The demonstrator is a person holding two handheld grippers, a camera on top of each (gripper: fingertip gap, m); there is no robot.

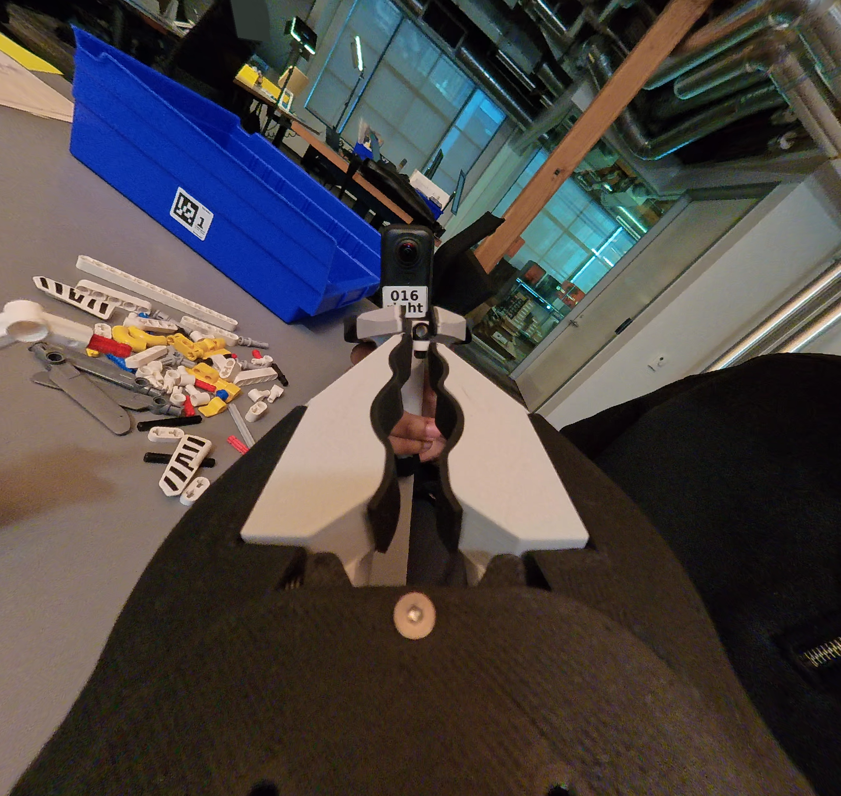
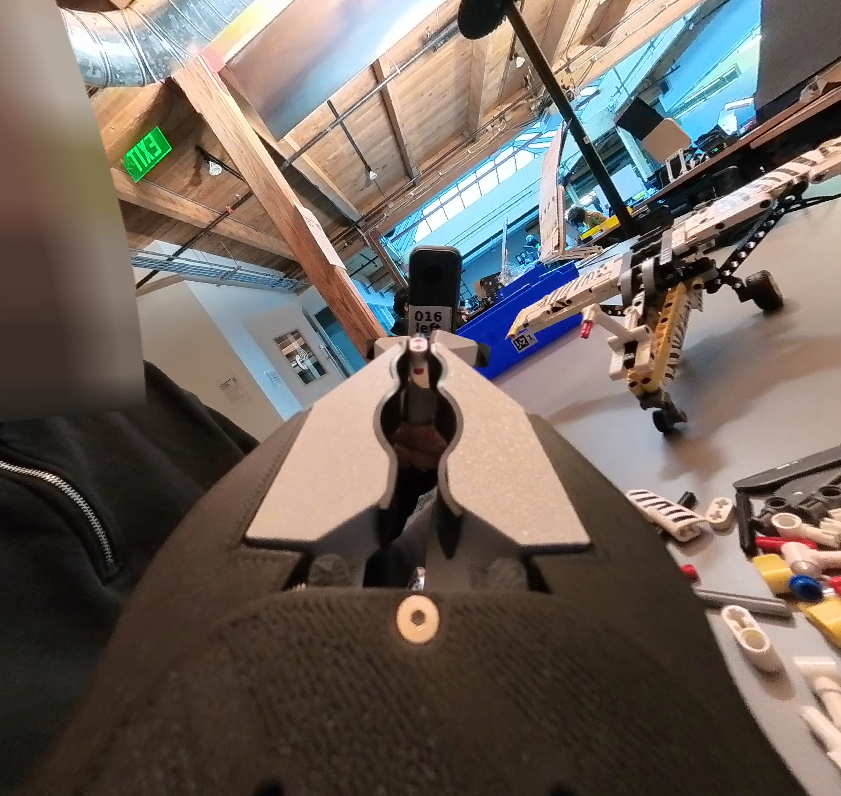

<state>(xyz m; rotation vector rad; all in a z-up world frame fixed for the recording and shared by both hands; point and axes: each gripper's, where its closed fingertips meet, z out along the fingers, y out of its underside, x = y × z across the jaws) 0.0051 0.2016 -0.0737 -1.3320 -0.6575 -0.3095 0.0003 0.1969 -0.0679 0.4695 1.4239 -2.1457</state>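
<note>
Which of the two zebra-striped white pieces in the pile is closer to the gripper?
The curved striped panel at the near edge of the pile, lying across a black rod. The other striped panel lies at the pile's far side, beside the long white beam.

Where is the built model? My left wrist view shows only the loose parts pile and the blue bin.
Observer: In the right wrist view, the model stands on the grey table, to the right of the right gripper.
Operator: Is it lying flat?
Observer: No, it rests on its small black wheels, and its striped white wing shows in front of the blue bin.
Operator: Anything behind it?
Observer: A black pole with a round black top rises behind the model.
</note>
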